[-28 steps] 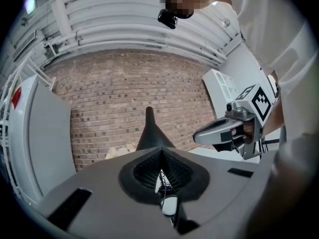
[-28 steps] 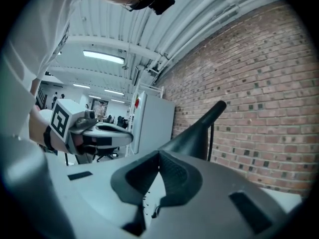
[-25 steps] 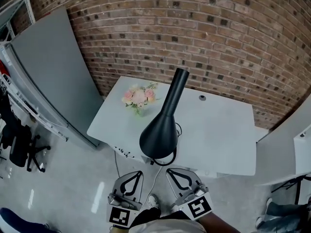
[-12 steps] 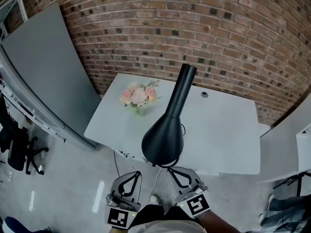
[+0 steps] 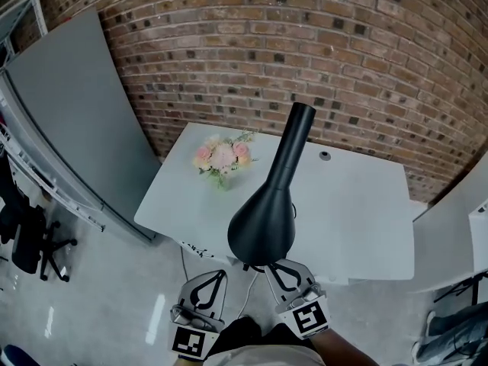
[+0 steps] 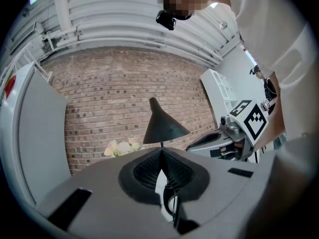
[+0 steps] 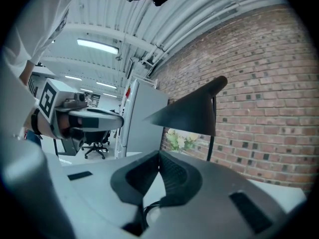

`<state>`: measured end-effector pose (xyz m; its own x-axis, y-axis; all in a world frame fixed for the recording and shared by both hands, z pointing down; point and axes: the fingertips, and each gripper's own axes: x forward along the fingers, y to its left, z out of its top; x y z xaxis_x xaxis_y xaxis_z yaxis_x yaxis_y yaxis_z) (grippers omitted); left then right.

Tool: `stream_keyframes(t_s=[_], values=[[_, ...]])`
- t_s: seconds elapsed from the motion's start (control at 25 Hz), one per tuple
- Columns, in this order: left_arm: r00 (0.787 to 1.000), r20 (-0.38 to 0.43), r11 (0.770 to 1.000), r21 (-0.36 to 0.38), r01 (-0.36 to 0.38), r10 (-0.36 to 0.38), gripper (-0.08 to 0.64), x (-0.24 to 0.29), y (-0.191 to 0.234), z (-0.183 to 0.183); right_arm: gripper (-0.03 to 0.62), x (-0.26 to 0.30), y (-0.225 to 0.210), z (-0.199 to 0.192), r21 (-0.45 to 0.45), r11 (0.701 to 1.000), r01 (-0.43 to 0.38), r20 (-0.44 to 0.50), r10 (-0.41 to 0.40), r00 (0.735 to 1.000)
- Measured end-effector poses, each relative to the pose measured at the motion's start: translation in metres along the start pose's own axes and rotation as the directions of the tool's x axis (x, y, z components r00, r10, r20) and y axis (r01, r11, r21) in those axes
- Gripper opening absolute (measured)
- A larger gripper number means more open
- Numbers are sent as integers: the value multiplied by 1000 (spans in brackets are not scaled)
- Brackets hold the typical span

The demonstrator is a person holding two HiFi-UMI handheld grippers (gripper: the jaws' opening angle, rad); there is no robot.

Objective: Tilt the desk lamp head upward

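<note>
Black desk lamp [image 5: 284,158] stands on the white worktop [image 5: 358,219] at centre frame, its cone head [image 5: 261,231] over the near edge, with pink flowers [image 5: 223,157] to the upper left. At the bottom of the frame the left gripper [image 5: 214,274] and right gripper [image 5: 273,266] sit below the lamp without touching it. Both pairs of fingers [image 6: 144,171] [image 7: 174,176] are clenched together on nothing.

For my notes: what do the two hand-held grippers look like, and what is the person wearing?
The left hand-held gripper and right hand-held gripper match: grey bodies, two curved jaws lined with black ribbed pads, and a white cube printed with black square markers at the back. The person wears a white top.
</note>
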<state>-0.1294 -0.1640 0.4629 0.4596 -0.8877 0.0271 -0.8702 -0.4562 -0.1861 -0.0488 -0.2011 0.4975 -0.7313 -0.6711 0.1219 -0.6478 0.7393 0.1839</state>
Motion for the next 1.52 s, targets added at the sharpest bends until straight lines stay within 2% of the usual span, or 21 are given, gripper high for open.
stream_keyframes(t_s=[0.28, 0.4, 0.52, 0.6, 0.76, 1.04, 1.2, 1.4, 1.52], values=[[1000, -5, 998, 65, 13, -12, 6, 5, 12, -2, 17, 16, -1, 7, -8, 1000, -13, 41, 13, 999], [1000, 1, 1000, 24, -5, 5, 6, 2, 16, -1, 17, 19, 1, 19, -10, 1000, -17, 72, 18, 997], [1000, 4, 1000, 19, -9, 9, 6, 3, 21, 2, 17, 23, 2, 29, -17, 1000, -19, 91, 21, 996], [1000, 14, 1000, -11, -19, 19, 6, 4, 24, 5, 17, 24, 3, 30, -9, 1000, -23, 84, 24, 996], [1000, 18, 1000, -21, -15, 16, 6, 3, 27, 11, 17, 20, 3, 29, 35, 999, -17, 56, 15, 998], [1000, 12, 1000, -3, 17, -17, 6, 2, 25, 28, 17, 12, 1, 44, 8, 1000, -10, 38, 9, 999], [999, -1, 998, 53, 43, -43, 6, 1, 25, 30, 17, 11, 0, 47, -9, 1000, 26, 63, -25, 998], [1000, -12, 1000, -16, 22, -22, 6, -5, 25, 27, 17, 12, -2, 40, 11, 998, 62, 71, -63, 995], [999, -29, 1000, -22, 16, -17, 6, -8, 27, 23, 17, 16, -3, 42, 4, 997, 74, 84, -74, 994]])
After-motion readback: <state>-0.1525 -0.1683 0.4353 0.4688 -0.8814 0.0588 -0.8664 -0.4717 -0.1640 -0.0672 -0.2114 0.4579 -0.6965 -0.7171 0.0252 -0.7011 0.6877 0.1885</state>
